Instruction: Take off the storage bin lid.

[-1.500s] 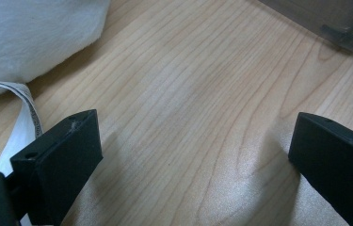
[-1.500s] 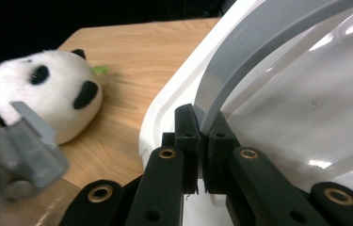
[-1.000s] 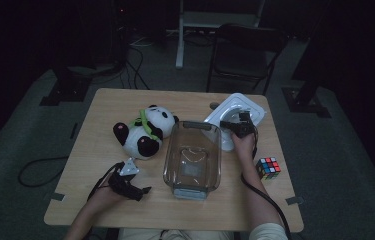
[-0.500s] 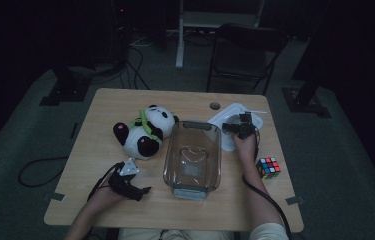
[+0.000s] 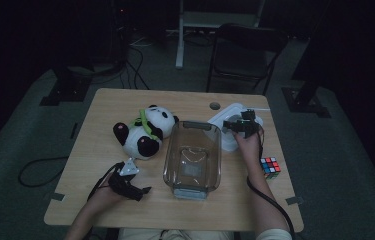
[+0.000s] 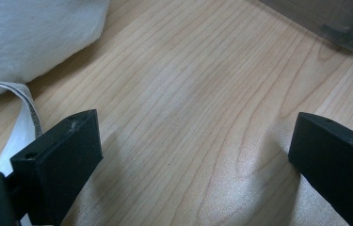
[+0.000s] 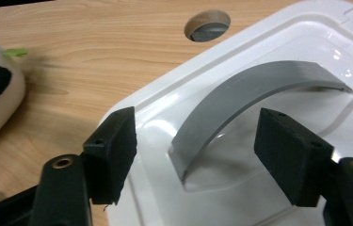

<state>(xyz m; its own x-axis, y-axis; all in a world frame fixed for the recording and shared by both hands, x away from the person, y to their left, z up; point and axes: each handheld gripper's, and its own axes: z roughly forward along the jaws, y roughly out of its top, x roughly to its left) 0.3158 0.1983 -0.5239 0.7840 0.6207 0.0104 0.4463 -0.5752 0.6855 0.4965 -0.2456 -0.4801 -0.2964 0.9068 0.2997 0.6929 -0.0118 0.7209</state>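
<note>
White plastic lid (image 5: 227, 122), rectangular with rounded corners and a raised rim, lies flat on the surface (image 5: 100, 205) at its far right part, top face up. A grey arched handle (image 7: 244, 96) spans a recessed well in the middle of the lid; both ends of the handle meet the well floor, and its crown stands clear of it. In the right gripper view the lid's near corner (image 7: 139, 108) sits just beside a round cable hole (image 7: 207, 24) in the surface. In the high view the lid lies just beside the far right corner of a clear glass dish (image 5: 193, 157); contact between them cannot be determined.
</note>
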